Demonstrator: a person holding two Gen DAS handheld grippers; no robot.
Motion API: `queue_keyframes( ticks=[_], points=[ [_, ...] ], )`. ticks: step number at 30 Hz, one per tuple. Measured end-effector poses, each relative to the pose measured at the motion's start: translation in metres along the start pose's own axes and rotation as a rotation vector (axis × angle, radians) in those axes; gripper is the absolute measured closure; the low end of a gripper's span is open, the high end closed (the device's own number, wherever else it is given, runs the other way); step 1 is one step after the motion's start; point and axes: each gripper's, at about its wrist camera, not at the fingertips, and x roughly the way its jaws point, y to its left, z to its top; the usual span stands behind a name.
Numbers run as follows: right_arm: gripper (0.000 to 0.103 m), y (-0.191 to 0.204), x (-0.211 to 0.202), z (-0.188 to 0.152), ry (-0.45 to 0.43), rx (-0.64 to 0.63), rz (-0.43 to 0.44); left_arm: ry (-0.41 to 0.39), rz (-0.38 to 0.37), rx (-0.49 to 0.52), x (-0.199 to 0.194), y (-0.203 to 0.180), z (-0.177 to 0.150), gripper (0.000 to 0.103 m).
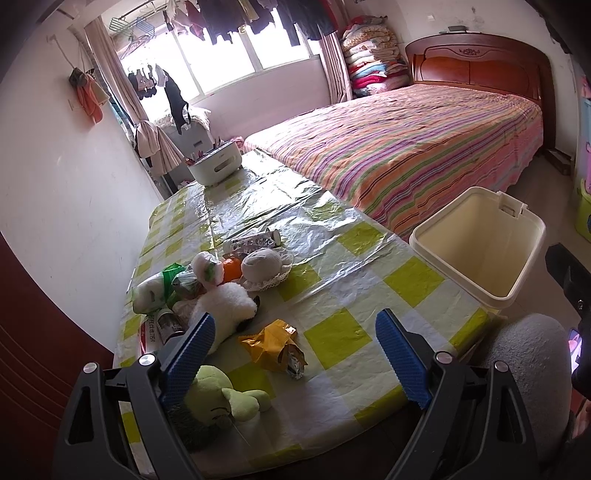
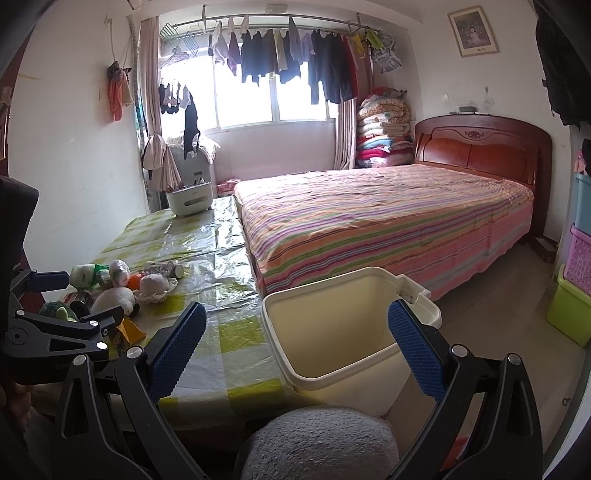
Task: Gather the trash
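While both my tongs gape wide and hold nothing, the left tongs [image 1: 295, 354] hover over the bench [image 1: 332, 291], a yellow wrapper [image 1: 273, 347] between their tips; the bin [image 2: 332, 332] sits under the right tongs [image 2: 297, 345].

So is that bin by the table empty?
Looks empty: the bin stands upright with no lid on, and its visible inner walls are bare; its floor is hidden.

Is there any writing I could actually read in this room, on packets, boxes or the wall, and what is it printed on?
"15片", roughly, in red characters on the white packet at the table's near left corner; the characters before it are too blurred.
Yellow snack wrapper: print unreadable.
Patterned tube: too small.
Framed wall picture: caption too small.
White storage box: nothing legible.
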Motion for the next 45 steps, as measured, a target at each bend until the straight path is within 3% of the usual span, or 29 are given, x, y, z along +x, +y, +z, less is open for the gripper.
queue_keyframes(
  ticks=[45],
  points=[
    [0.006,0.014,0.009,-0.002,0.017,-0.011,0.053,0.023,0.025,-0.037,0.004,0.012,-0.003,0.017]
  ],
)
